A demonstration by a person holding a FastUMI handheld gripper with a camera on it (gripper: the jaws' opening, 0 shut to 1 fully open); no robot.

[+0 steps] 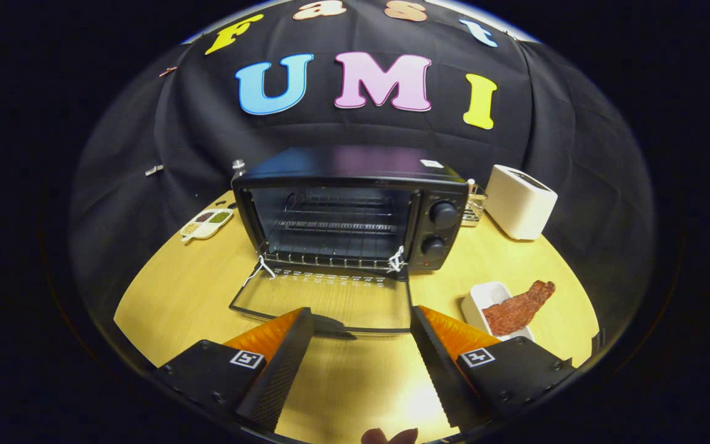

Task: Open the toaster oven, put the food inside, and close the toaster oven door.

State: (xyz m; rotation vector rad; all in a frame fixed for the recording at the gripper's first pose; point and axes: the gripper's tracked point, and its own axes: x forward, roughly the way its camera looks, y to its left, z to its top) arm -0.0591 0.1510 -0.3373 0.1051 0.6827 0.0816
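Gripper view: one gripper, fingers spread wide and empty, over the yellow wooden table. Ahead right, one reddish-brown meat slice angles across a white tray. Beyond, one black toaster oven, glass door folded down.

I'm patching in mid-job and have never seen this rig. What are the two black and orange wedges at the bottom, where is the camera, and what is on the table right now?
The camera rides on a hand-held gripper and looks forward along its two fingers; those are the wedges. They stand apart, open, holding nothing. Just ahead of them the toaster oven sits on the wooden table with its glass door folded down flat, its handle near the fingertips. The wire rack inside looks bare. Beside the right finger a white tray carries the reddish strip of food, one end hanging over the rim. Further back are a white toaster to the oven's right and a small divided dish to its left.
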